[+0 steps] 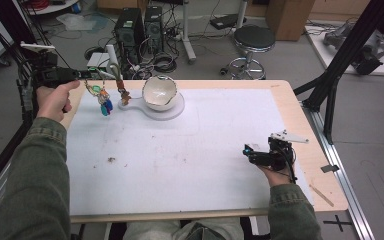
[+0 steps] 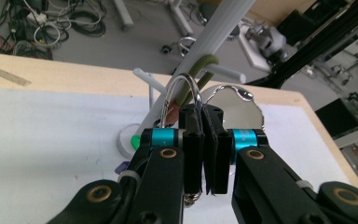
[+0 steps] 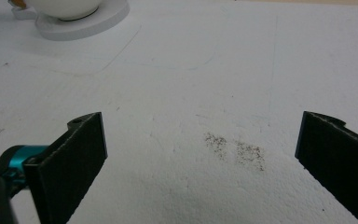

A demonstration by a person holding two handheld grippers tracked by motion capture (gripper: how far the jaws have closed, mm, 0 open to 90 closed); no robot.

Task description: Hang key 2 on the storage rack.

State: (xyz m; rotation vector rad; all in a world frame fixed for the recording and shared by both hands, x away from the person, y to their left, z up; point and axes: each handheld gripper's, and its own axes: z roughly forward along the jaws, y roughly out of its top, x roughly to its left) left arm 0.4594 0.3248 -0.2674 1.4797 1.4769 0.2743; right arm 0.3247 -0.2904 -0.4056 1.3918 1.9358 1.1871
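Left gripper clamped on a wire key ring beside the white stand; right gripper resting wide open on the table.

The white sheet [image 1: 180, 150] covers most of the wooden table [image 1: 307, 165], with a white bowl [image 1: 159, 92] on the round base of the stand [image 1: 175, 111] at its far edge. The left gripper [image 1: 82, 75] is held off the table's far left corner, its jaws pressed together on the key ring [image 2: 182, 95], whose silver loop rises above the pads in the left gripper view; coloured tags [image 1: 104, 102] dangle from it just left of the stand's peg. The right gripper [image 1: 250, 152] sits near the right edge, jaws spread far apart with nothing between them, above a small brown smudge [image 3: 235, 149].
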